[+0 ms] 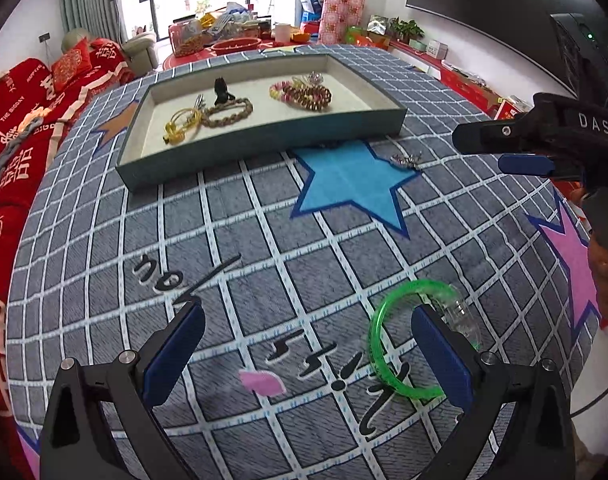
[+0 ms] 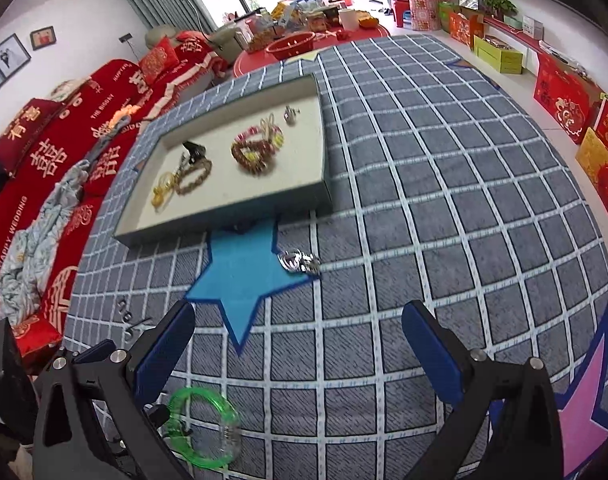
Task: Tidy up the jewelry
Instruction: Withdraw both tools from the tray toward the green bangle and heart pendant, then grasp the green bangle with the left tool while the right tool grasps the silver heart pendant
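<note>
A teal tray [image 1: 264, 148] with a cream lining holds several bracelets, a yellow bangle [image 1: 180, 124] and a black clip [image 1: 222, 90]. It also shows in the right wrist view [image 2: 224, 216]. A green and clear bangle [image 1: 408, 340] lies on the checked cloth, around the right finger of my open left gripper [image 1: 308, 352]. It shows low left in the right wrist view [image 2: 206, 420]. A small silver piece [image 2: 300, 261] lies on the cloth beside the blue star [image 2: 244, 276], ahead of my open, empty right gripper [image 2: 300, 348]. The silver piece also shows in the left wrist view [image 1: 406, 160].
The right gripper [image 1: 504, 148] shows at the right of the left wrist view. A grey checked cloth [image 1: 284, 240] with stars covers the table. A red sofa [image 2: 44, 152] stands left. Red boxes [image 2: 560, 96] stand on the floor at right.
</note>
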A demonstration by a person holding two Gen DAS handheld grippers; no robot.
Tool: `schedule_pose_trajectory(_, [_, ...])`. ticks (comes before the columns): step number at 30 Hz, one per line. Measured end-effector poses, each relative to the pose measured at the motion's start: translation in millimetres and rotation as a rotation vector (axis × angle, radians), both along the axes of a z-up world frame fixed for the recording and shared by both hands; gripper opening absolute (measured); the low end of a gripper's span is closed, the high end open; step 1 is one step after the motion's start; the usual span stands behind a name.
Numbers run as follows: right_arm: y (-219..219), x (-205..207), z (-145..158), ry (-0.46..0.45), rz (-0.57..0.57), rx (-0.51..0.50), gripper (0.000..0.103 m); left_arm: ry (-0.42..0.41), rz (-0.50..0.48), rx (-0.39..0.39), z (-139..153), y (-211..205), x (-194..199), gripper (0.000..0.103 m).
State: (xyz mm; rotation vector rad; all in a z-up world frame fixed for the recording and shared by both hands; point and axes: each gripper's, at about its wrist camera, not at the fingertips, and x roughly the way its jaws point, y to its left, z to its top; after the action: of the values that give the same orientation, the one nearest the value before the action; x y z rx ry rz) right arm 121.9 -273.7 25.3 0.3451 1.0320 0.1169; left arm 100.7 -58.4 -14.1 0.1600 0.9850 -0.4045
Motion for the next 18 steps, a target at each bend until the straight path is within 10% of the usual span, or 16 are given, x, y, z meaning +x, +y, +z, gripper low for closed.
schedule_pose_trajectory(18, [11,20,-32,0.055,0.007,-0.085,0.103,0.002,0.008,0.034,-10,-23,-15,0.103])
